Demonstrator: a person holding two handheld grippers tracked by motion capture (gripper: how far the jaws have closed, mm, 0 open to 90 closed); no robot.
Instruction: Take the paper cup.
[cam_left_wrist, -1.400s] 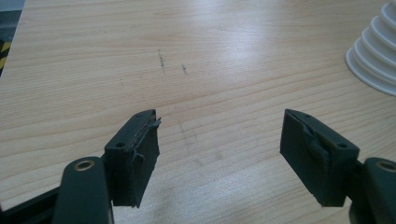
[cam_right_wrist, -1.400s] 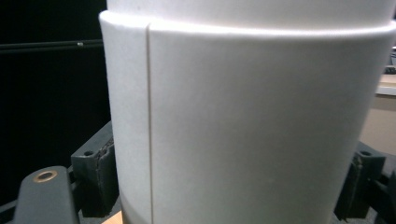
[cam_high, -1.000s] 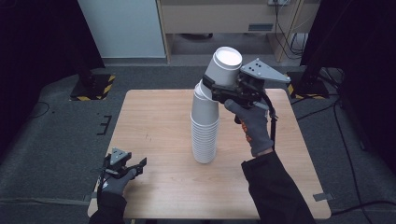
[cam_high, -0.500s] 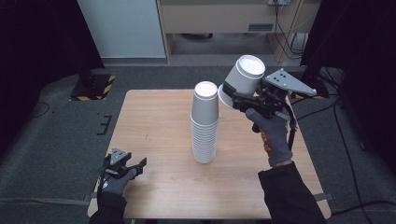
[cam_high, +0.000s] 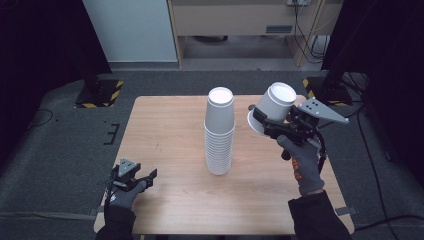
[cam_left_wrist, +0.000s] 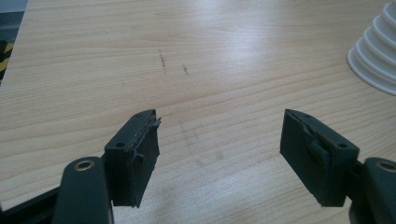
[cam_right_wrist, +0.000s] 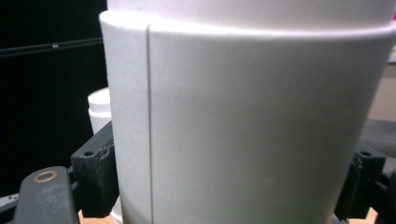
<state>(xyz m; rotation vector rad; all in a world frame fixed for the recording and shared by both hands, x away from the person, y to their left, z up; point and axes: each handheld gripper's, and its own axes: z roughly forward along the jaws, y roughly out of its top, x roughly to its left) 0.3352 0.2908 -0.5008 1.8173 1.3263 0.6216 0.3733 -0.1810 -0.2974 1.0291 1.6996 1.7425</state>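
Cup (cam_high: 274, 107) clamped in right gripper (cam_high: 270, 125), tilted, axis toward 11 o'clock; stack (cam_high: 220, 131) at its 9 o'clock, apart. Left gripper (cam_high: 131, 176) wide open, empty, far.

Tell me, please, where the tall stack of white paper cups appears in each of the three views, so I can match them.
High view: the stack of white paper cups stands upside down at the middle of the wooden table.
Left gripper view: its ribbed lower rims sit at the upper right edge.
Right gripper view: a small white part peeks out left of the held cup.
Shared landmark: the stack itself.
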